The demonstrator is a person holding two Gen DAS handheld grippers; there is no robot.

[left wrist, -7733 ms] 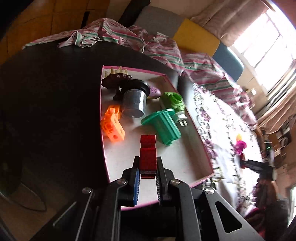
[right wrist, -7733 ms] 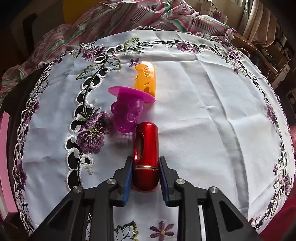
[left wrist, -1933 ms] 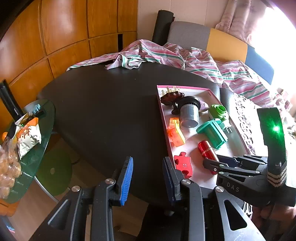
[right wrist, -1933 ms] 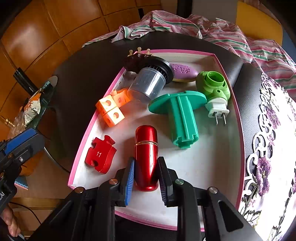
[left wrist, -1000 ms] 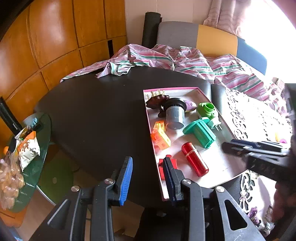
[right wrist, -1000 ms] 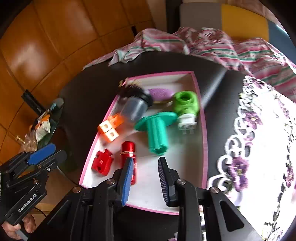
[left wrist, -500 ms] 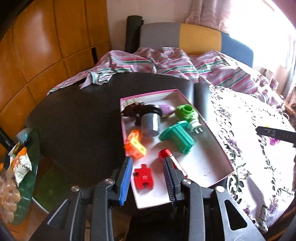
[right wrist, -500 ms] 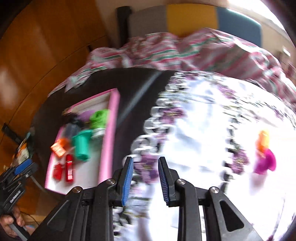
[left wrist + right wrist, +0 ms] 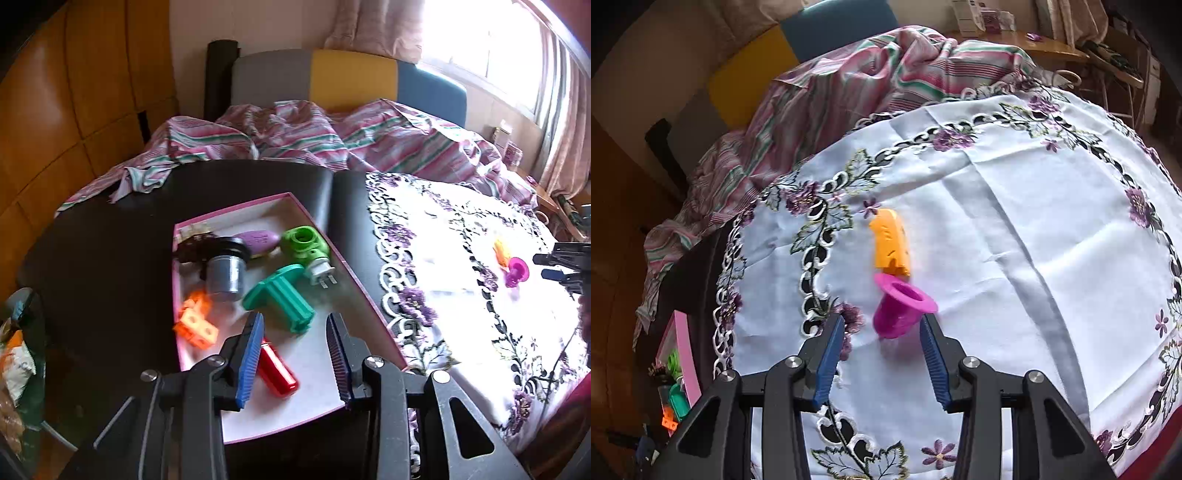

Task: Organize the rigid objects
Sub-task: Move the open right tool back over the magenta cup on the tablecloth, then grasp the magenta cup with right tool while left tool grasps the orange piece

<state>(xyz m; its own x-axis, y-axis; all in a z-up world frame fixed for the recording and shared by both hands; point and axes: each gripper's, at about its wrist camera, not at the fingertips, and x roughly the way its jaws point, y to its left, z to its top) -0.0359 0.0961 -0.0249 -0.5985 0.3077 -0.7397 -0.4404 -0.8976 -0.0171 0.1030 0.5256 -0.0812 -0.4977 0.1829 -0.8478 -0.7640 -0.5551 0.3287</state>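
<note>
My right gripper (image 9: 882, 354) is open and empty over the white embroidered tablecloth (image 9: 1015, 229). A magenta hat-shaped toy (image 9: 899, 306) lies just ahead between its fingertips, with an orange toy piece (image 9: 891, 243) beyond it. My left gripper (image 9: 295, 350) is open and empty above the near end of the pink-rimmed tray (image 9: 369, 295). The tray holds a red cylinder (image 9: 277, 369), an orange block (image 9: 195, 325), a teal flanged part (image 9: 280, 295), a green plug (image 9: 306, 247), a grey cup (image 9: 223, 277) and a purple oval (image 9: 258, 240).
The tray sits on a dark round table (image 9: 110, 236) beside the tablecloth (image 9: 480, 295). A striped cloth (image 9: 314, 136) lies over the bed behind. A glass side table with snack bags (image 9: 18, 350) stands at the left. The right gripper shows at the left wrist view's right edge (image 9: 565, 264).
The right gripper let go of the red cylinder in the tray and swung right to the tablecloth, closing in on the magenta toy. The left gripper turned right over the tray's near end.
</note>
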